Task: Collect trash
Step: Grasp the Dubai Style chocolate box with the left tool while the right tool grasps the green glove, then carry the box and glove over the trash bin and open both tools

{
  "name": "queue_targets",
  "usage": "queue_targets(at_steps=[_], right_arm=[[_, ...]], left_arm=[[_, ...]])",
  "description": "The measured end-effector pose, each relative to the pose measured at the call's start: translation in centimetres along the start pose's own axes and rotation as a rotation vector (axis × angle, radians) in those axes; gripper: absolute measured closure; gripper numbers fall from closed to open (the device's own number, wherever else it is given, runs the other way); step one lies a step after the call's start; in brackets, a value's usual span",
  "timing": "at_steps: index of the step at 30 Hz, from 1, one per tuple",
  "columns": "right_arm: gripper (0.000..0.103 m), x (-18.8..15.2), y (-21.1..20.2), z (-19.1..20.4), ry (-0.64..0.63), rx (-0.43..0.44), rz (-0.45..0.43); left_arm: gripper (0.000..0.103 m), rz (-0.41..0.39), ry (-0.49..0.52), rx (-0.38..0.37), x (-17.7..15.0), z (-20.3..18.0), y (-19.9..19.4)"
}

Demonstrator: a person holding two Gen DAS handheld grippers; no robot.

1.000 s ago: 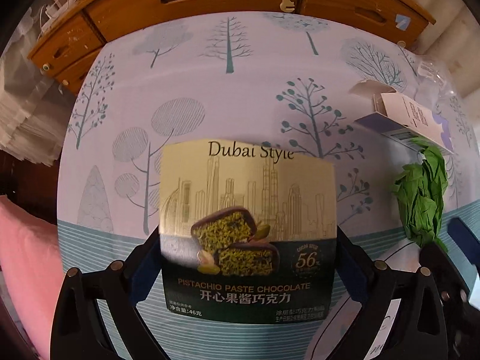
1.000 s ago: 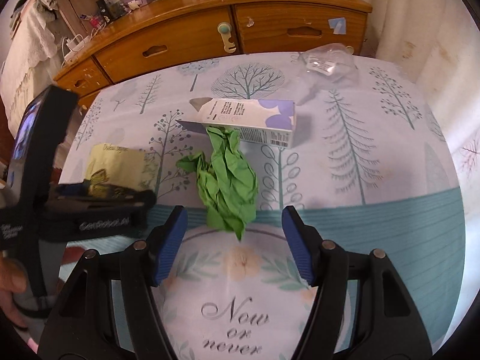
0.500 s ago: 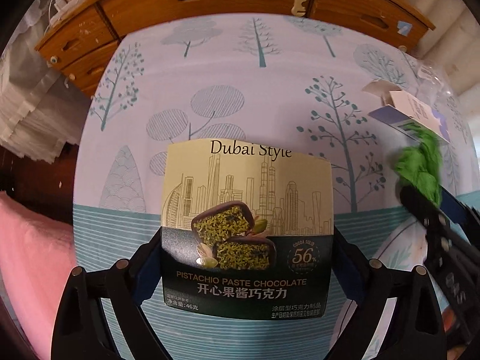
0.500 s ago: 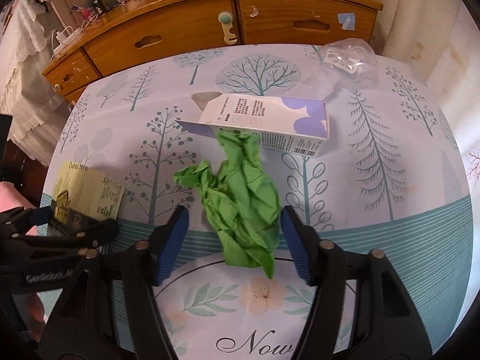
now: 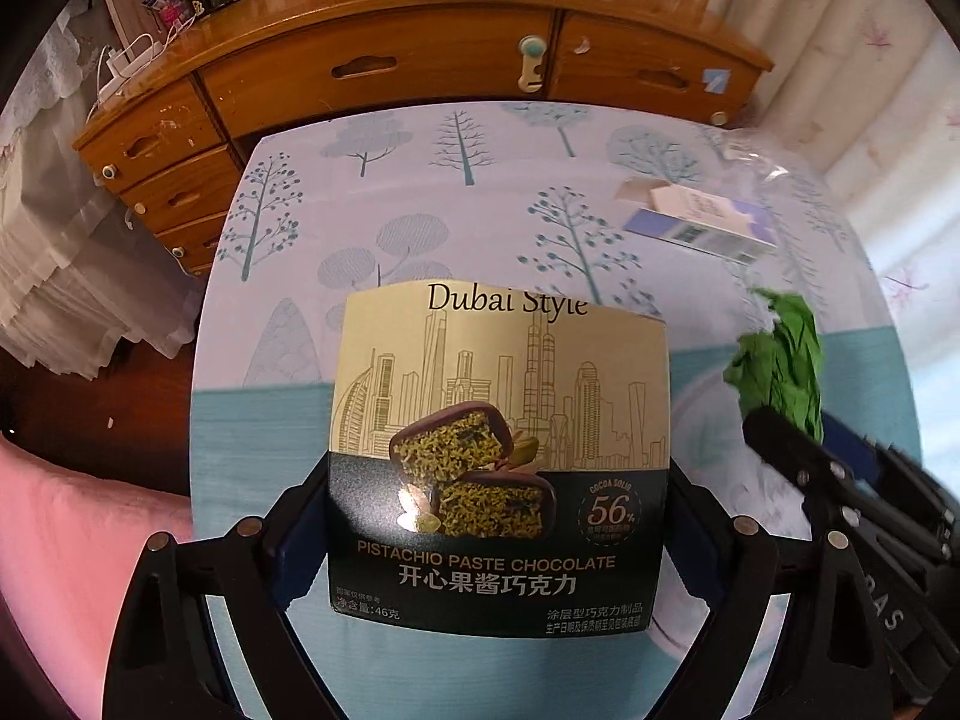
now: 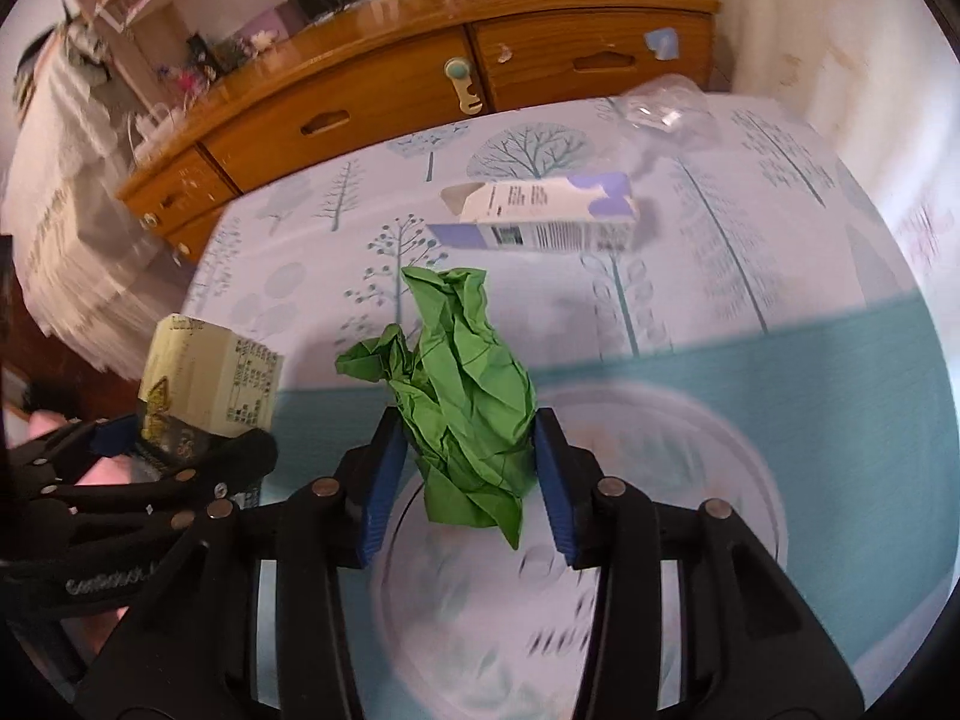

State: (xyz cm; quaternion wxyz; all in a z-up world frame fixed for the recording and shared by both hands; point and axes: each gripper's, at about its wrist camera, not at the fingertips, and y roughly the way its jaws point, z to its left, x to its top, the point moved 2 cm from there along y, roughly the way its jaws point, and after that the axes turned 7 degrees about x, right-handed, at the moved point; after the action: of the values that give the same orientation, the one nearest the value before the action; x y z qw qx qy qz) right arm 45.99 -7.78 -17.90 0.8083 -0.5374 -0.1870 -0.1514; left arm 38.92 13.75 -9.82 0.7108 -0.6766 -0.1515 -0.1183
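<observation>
- On my far left, in the right wrist view, I see my left gripper (image 6: pixel 198 438), black with blue pads, clamped across the flat gold-and-dark-green chocolate box (image 6: pixel 207 387); a bit of the person's hand (image 6: pixel 108 471) shows behind it.
- Through the left wrist camera that same box (image 5: pixel 498 468), printed "Dubai Style" and "Pistachio Paste Chocolate", fills the middle of the view, face towards me, with the left gripper's (image 5: pixel 498 546) pads pressed on its two side edges. The jaws stand wide because the box is wide. The box is off the tree-patterned tablecloth (image 5: pixel 420 192), which lies well below it.
- In the middle of the right wrist view, my right gripper (image 6: pixel 465 480) has the crumpled green paper wad (image 6: pixel 465 402) between its blue pads. The jaws are closing, and both pads already touch the sides of the wad. Whether the wad has left the cloth I cannot tell.
- Beyond the wad lies a white-and-purple carton (image 6: pixel 540 213) on its side, well apart from it.
- Further right and back, a crumpled clear plastic wrapper (image 6: pixel 660 111) rests near the table's far edge.
- Behind the table stands a wooden chest of drawers (image 6: pixel 390 102).
</observation>
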Motion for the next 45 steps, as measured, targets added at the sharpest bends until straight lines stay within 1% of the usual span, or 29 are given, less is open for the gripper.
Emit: queue_targets(at_steps=[3,6,11,14,16,17,20,22,25,28,32,36,40,45], right_arm=[[0.064,-2.5,-2.8,0.1,0.05,0.024,-0.006],[0.064,-5.3,-6.3,0.0,0.07,0.044,-0.012],[0.064,-10.6,-12.6,-0.6,0.043,0.088,-0.009],[0.064,-14.3,-16.9,-1.5,0.009,0.132,-0.014],[0.064,-16.6,-19.4,-2.4,-0.005,0.163,-0.012],[0.064,-17.4,-20.4,-2.7,-0.013,0.17,-0.012],[0.064,-21.1,-24.6,-4.4,-0.063,0.195,-0.014],[0.064,-23.1,-27.1,-5.5,-0.094,0.205,-0.017],[0.064,-25.7,-29.8,-7.0,-0.117,0.226,-0.013],[0.064,-28.6,-32.2,-8.4,-0.145,0.237,0.004],[0.064,-31.6,-33.7,-9.4,-0.15,0.248,0.046],[0.064,-34.9,-33.7,-9.6,-0.154,0.239,0.092],[0.064,-37.9,-31.8,-9.7,-0.137,0.208,0.143],[0.064,-43.7,-27.5,-10.9,-0.098,0.152,0.23]], left_arm=[[0.01,-0.005,-0.006,-0.028,-2.0,0.2,-2.3],[0.01,-0.026,-0.015,-0.039,-5.0,-0.3,-5.7],[0.01,-0.069,-0.048,-0.029,-10.6,-1.8,-11.4],[0.01,-0.104,-0.083,0.0,-14.8,-3.3,-14.8],[0.009,-0.117,-0.121,0.007,-18.3,-4.6,-17.0],[0.009,-0.119,-0.134,0.011,-19.4,-5.1,-17.6],[0.009,-0.133,-0.18,0.029,-24.3,-7.2,-20.1],[0.009,-0.131,-0.206,0.038,-27.7,-8.6,-21.7],[0.009,-0.13,-0.218,0.055,-32.1,-10.4,-23.7],[0.009,-0.114,-0.226,0.054,-35.8,-11.5,-25.0],[0.009,-0.073,-0.215,0.052,-39.9,-12.7,-25.9],[0.009,-0.037,-0.185,0.031,-43.1,-13.5,-25.0],[0.009,0.012,-0.151,0.011,-45.6,-14.1,-21.5],[0.009,0.089,-0.129,-0.055,-48.1,-14.4,-14.5]])
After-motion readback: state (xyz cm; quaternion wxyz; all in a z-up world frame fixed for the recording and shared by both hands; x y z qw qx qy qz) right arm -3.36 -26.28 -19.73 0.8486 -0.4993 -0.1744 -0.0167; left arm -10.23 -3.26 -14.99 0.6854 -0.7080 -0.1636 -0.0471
